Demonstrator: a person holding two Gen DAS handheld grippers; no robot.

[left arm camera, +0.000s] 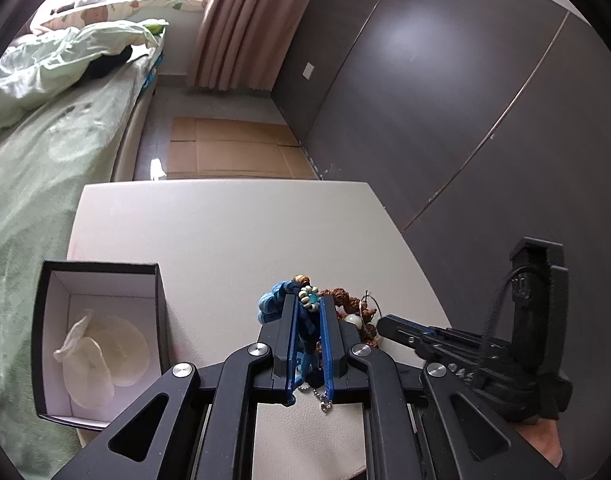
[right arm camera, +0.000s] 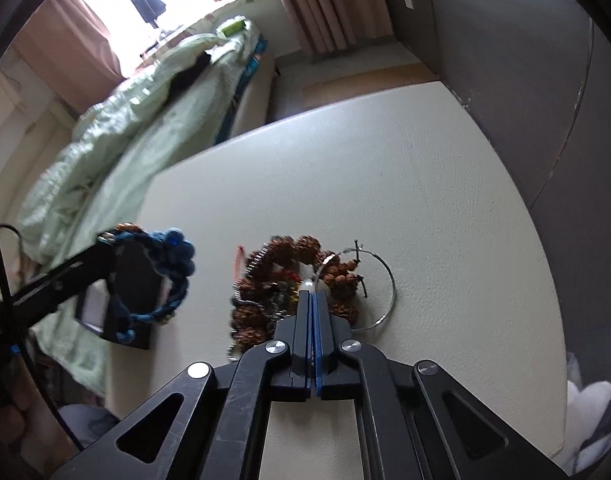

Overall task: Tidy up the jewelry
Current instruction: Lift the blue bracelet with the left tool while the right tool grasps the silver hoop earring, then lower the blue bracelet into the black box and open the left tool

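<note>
My left gripper (left arm camera: 308,299) is shut on a blue braided bracelet (left arm camera: 274,303) with beads and holds it above the white table (left arm camera: 225,232); it also shows in the right wrist view (right arm camera: 173,268), lifted to the left of the pile. My right gripper (right arm camera: 312,294) is shut, its tips down at a pile of brown bead jewelry (right arm camera: 281,280) with a thin wire hoop (right arm camera: 379,292); I cannot tell whether it grips any of it. An open black box (left arm camera: 101,344) with white tissue stands at the table's left front.
A bed with green bedding (left arm camera: 37,152) runs along the table's left side. A dark wardrobe wall (left arm camera: 465,100) stands to the right. Cardboard (left arm camera: 233,148) lies on the floor beyond the table's far edge.
</note>
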